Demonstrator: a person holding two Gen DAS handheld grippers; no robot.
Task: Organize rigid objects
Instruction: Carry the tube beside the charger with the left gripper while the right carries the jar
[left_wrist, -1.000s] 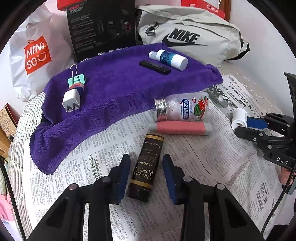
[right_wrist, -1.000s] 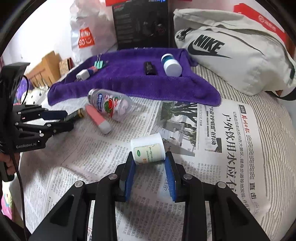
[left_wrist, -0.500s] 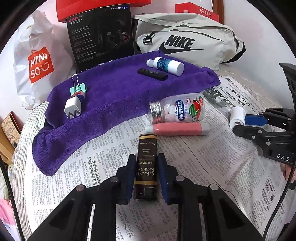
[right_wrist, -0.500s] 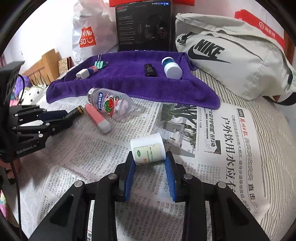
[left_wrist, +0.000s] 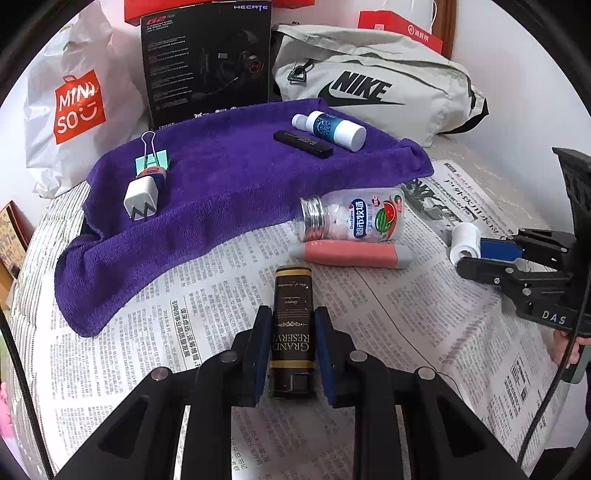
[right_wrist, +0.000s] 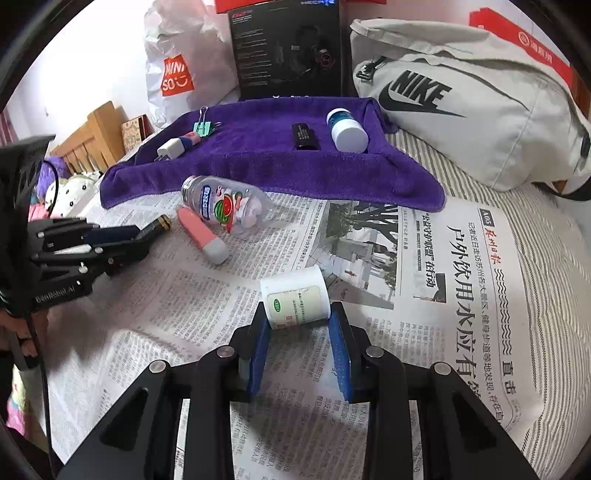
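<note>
1. My left gripper (left_wrist: 291, 354) has just been closing and is now clamping the dark cylindrical "Grand Reserve" tube (left_wrist: 291, 328), lower centre, lying on the newspaper (left_wrist: 207, 306).
2. My right gripper (right_wrist: 299, 339) is gripping the small white labelled bottle (right_wrist: 295, 301), centre frame; both are awaiting lifting toward the purple towel (left_wrist: 229, 184), I judge.

We list the readable markings. White shopping bag (left_wrist: 74, 110): "MINI SO" on an orange panel. Black box (left_wrist: 207, 62): "HECATE" at top, "G2" in red. Grey pouch (left_wrist: 373, 85): "NIKE" with swoosh. Dark tube (left_wrist: 291, 325): "GRAND RESERVE" in gold. Clear bottle (left_wrist: 354, 219): "Docforea" above Chinese characters, with a watermelon picture. Right gripper (left_wrist: 491, 254) body: "DAS". Left gripper (right_wrist: 147, 232) body: "GenRobot.AI". Newspaper (right_wrist: 461, 277): section mark "A05" and large Chinese headlines.
</note>
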